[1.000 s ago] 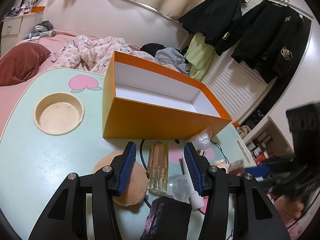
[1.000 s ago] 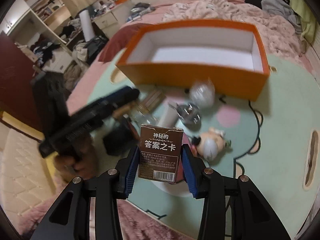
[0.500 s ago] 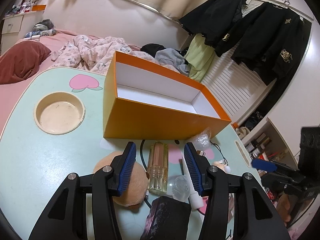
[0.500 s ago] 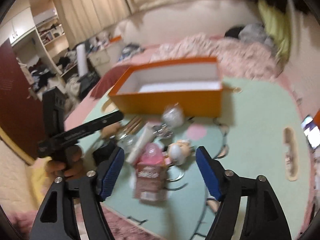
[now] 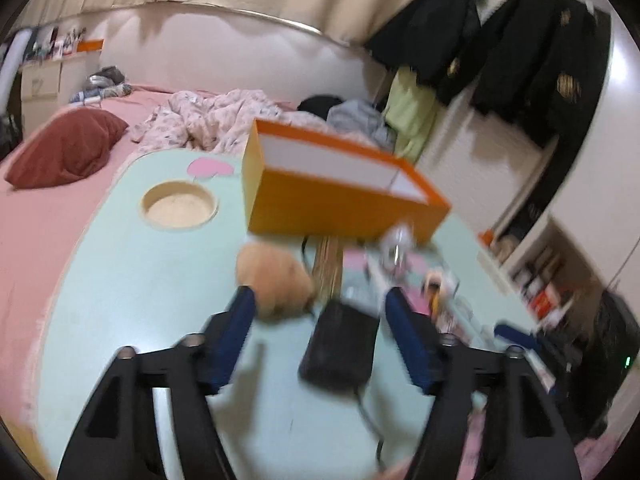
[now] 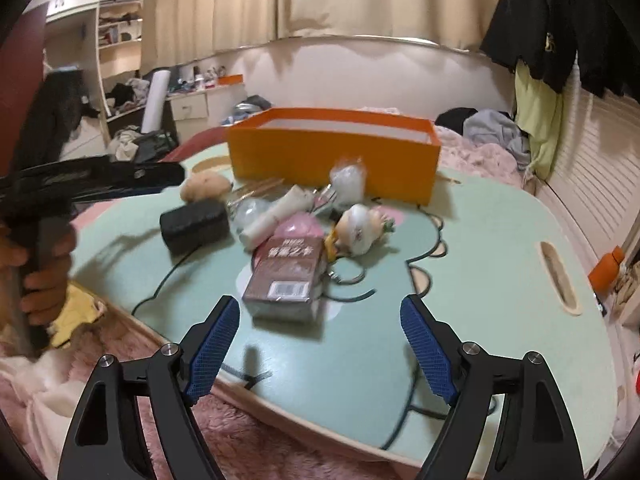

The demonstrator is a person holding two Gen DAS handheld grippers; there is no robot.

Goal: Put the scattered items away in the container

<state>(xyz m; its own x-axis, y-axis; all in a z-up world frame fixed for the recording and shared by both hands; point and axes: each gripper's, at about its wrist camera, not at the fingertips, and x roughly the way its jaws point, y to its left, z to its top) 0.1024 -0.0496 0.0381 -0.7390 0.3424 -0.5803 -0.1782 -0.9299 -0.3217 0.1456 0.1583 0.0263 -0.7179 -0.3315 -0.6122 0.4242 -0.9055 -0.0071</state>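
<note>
Released since the earlier frame, the brown card box (image 6: 286, 276) lies on the worktop (image 6: 480, 280), nearer than the orange container (image 6: 332, 150). Both hand-held grippers, right (image 6: 320, 344) and left (image 5: 320, 316), gape empty. Regrasp squarely, lift clear of the rim.

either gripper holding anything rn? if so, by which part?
Nothing held. Right gripper is open and empty, the brown card box lying on the table ahead of it. Left gripper is open and empty too.
</note>
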